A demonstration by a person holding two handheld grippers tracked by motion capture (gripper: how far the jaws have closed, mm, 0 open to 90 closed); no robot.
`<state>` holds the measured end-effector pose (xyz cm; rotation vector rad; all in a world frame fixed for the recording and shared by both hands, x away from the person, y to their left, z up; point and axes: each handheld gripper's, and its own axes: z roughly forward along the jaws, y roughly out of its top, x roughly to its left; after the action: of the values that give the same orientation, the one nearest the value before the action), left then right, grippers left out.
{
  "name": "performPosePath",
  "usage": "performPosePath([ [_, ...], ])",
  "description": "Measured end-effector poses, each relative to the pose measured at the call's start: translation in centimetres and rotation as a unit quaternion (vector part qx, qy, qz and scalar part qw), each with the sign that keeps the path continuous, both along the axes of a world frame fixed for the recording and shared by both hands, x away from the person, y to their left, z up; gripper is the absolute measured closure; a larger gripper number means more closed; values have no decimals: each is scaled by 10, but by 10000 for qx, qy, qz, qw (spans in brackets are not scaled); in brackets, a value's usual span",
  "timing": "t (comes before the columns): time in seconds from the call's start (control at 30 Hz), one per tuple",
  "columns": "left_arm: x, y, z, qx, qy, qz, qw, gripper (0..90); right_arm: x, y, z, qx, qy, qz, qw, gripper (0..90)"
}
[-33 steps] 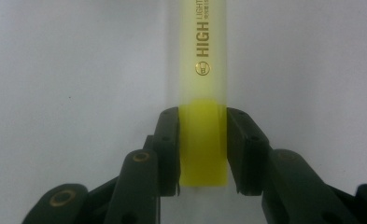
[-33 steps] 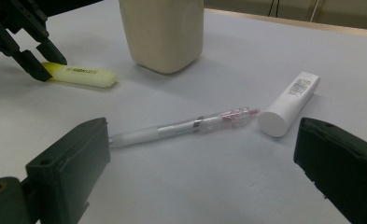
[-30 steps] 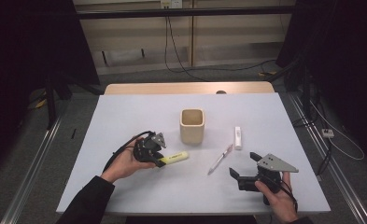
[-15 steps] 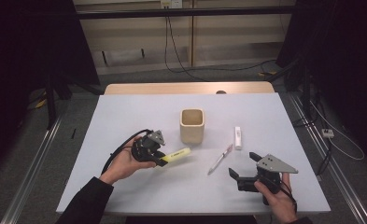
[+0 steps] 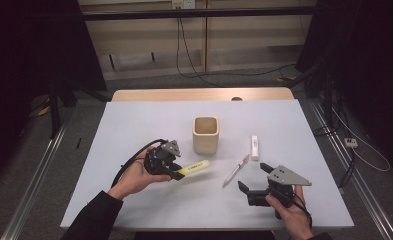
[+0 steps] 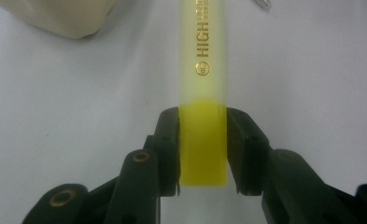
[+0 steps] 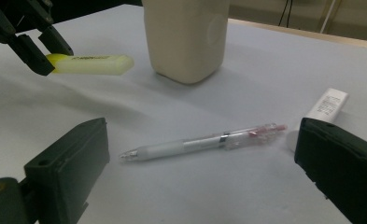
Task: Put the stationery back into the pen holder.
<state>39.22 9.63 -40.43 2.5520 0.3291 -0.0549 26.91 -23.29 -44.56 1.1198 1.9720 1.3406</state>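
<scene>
My left claw (image 5: 176,173) pinches the highlighter (image 5: 194,167) by its tail just above the tabletop (image 5: 134,125), long axis pointing toward the cup (image 5: 206,135) ahead; right claw (image 5: 254,181) spread, idle.

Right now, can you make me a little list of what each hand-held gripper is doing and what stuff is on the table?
left hand-held gripper: shut on the yellow highlighter, lifted off the table
right hand-held gripper: open, aimed at the pen
cup: cream, upright, mid-table
pen: lying flat, near the cup
white stick: lying flat, right of the pen
table: white
</scene>
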Motion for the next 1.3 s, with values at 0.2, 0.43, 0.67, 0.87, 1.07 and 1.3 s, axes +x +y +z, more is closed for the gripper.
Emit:
performPosePath([
  [0.2, -3, -3, 2, 9, -5, -48, 10000, 671, 2, 10, 2, -122, -120, 138, 9998, 31],
  [0.43, -9, -15, 9, -33, -105, -160, 9998, 671, 4, 24, 5, 0, -184, 336, 9993, 31],
  [0.67, -3, -28, 19, 19, -206, -343, 9992, 671, 4, 35, 7, 107, -152, 385, 9991, 26],
  [0.87, 3, -43, 25, -16, -176, -467, 9988, 671, 7, 42, 7, -144, -264, 433, 9986, 32],
  [1.07, 3, -55, 23, 130, -38, -603, 9981, 671, 10, 47, 3, -501, -321, 302, 9978, 46],
  [1.3, 0, -63, 25, 264, -19, -765, 9967, 671, 8, 57, 3, -1112, -394, 537, 9916, 51],
])
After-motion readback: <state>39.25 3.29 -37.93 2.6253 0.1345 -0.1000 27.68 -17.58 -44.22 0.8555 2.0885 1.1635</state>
